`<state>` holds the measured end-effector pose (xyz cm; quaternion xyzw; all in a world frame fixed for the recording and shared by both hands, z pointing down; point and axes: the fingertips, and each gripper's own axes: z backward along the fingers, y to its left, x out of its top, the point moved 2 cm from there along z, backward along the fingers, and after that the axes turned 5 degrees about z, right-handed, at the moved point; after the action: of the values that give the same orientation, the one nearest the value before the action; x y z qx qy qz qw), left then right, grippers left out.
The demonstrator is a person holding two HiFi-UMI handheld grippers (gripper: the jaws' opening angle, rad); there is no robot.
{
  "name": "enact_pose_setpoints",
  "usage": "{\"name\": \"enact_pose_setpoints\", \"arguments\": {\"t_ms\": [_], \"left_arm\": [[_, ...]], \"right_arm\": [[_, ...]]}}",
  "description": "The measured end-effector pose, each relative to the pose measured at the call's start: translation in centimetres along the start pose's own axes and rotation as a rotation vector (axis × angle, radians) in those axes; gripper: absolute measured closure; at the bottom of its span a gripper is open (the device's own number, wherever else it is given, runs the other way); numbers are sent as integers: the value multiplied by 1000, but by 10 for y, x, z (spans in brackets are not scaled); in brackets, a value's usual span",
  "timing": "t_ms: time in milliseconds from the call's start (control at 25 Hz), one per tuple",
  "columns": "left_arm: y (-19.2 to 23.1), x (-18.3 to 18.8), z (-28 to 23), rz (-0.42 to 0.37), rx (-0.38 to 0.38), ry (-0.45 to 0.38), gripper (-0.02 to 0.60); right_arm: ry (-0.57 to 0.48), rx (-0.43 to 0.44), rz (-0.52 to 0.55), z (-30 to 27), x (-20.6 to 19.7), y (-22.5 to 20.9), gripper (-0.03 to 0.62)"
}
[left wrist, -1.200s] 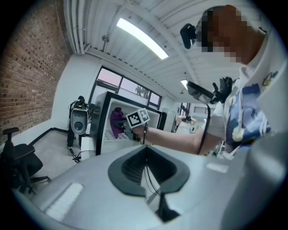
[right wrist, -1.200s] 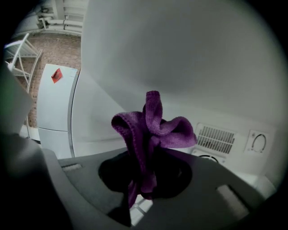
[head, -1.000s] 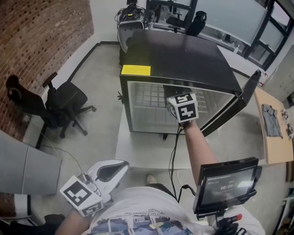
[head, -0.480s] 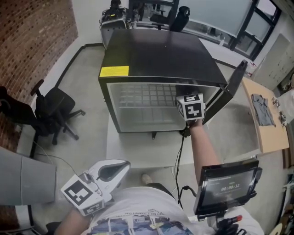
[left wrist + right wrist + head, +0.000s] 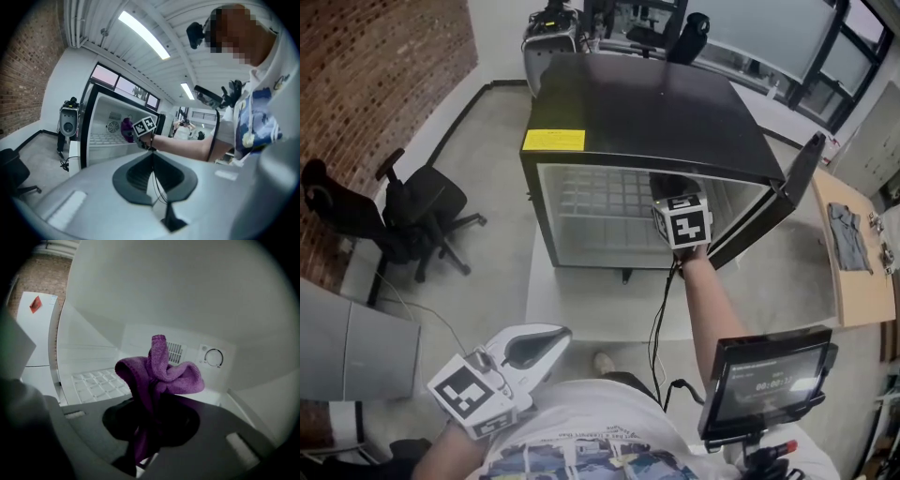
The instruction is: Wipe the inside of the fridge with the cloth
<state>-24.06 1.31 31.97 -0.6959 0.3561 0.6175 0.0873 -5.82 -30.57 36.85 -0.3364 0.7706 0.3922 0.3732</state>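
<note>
Head view: right gripper point(image 5: 679, 221) is inside the open fridge point(image 5: 656, 103), left gripper point(image 5: 525, 352) back by the body.

Left gripper view: jaws together, empty.

Right gripper view: clamped on the purple cloth point(image 5: 157, 371), which is bunched just ahead of it and not touching anything. Looks like the wiping step; next it needs pressing onto a wall.

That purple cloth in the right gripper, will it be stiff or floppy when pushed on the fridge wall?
Probably floppy: the purple cloth bunches in loose folds above the right gripper. Its fuzzy pile should drag rather than slip.
</note>
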Motion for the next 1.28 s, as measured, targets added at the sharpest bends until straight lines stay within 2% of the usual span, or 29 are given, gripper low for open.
{"name": "enact_pose_setpoints", "arguments": {"t_ms": [360,720,920,1080,1280], "left_arm": [[8,-5,25,11,95,-1,574],[10,-10,49,2,143,-38,574],[12,-15,59,1,151,-30,574],[12,-13,57,16,137,-35,574],[6,-11,44,-1,76,-22,574]], "right_arm": [[-61,135,51,-26,40,76,514],[-125,253,16,-40,74,137,514],[-175,311,-17,-35,87,153,514],[-219,295,-31,-22,89,144,514],[-228,188,-24,2,81,98,514]]}}
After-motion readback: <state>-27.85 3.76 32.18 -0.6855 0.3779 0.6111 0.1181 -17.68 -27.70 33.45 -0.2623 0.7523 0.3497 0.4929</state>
